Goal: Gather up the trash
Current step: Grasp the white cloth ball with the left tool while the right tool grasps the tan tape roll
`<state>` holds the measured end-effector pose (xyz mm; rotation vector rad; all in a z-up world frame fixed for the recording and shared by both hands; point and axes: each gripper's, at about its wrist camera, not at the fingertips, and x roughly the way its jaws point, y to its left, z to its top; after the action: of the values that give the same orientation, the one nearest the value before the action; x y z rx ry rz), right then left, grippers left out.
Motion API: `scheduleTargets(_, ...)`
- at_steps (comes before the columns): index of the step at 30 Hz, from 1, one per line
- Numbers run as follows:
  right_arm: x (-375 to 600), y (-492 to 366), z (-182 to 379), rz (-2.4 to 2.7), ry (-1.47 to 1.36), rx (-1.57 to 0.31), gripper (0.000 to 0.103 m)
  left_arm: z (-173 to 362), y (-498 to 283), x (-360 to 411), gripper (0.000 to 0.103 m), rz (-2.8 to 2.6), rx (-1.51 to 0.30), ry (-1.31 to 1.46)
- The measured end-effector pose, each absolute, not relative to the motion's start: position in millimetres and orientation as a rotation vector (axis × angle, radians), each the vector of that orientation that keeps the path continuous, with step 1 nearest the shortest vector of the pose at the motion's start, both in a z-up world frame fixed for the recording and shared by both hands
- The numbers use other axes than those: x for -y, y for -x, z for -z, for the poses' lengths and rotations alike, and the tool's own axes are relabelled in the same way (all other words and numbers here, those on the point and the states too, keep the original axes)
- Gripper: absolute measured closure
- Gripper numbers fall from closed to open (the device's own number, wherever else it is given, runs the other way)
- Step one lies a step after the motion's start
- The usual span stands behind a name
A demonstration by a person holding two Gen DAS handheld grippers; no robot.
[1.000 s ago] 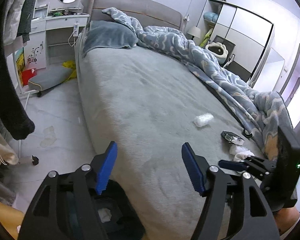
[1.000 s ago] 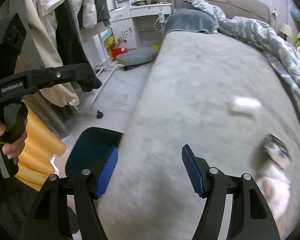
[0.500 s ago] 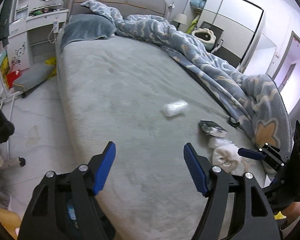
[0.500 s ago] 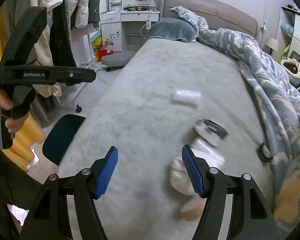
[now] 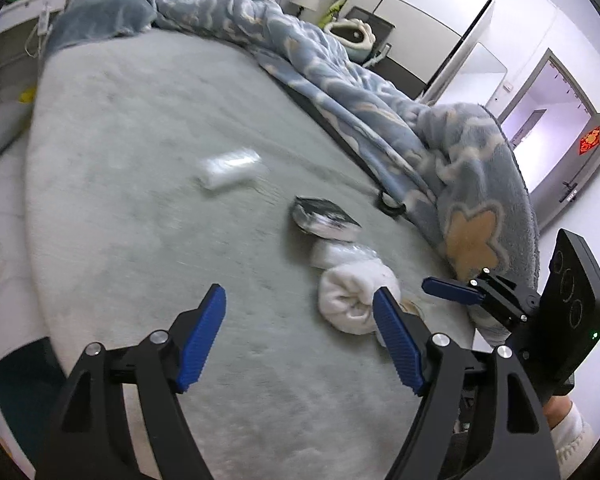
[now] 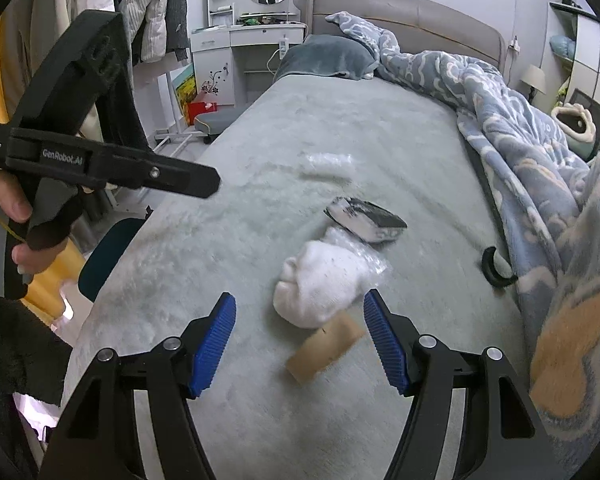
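Both tools, left and right, hover spread wide, empty, above the bed. A sock, cardboard tube, dark wrapper and, seemingly, clear plastic lie there.

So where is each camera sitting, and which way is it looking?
Left wrist: sits on the left gripper, looking across the bed toward the wardrobe; the right gripper shows at the right edge.
Right wrist: sits on the right gripper, looking up the bed toward the headboard; the left hand shows, holding its tool.
Both see the white sock and dark packet.
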<state>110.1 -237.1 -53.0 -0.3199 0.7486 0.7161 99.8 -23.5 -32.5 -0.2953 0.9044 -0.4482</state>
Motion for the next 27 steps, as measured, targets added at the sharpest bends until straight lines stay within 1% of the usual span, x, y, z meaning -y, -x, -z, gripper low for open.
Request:
scheduleTargets(13, 249, -110, 75, -0.755, 0.319, -0.786, 0.036, 47, -116, 74, 0.024, 0.481, -0.947, 0.287)
scheduleTargets(23, 263, -114, 86, -0.761, 0.268, -0.784, 0.036, 70, -129, 97, 0.024, 0.523, -1.016, 0.375)
scheduleTargets(25, 264, -116, 88, -0.768, 0.253, -0.786, 0.036, 73, -131, 99, 0.025, 0.518, -1.020, 0.386)
scheduleTargets(27, 264, -117, 90, -0.776, 0.236, -0.788, 0.036, 75, -133, 101, 0.032, 0.501, -1.021, 0.395)
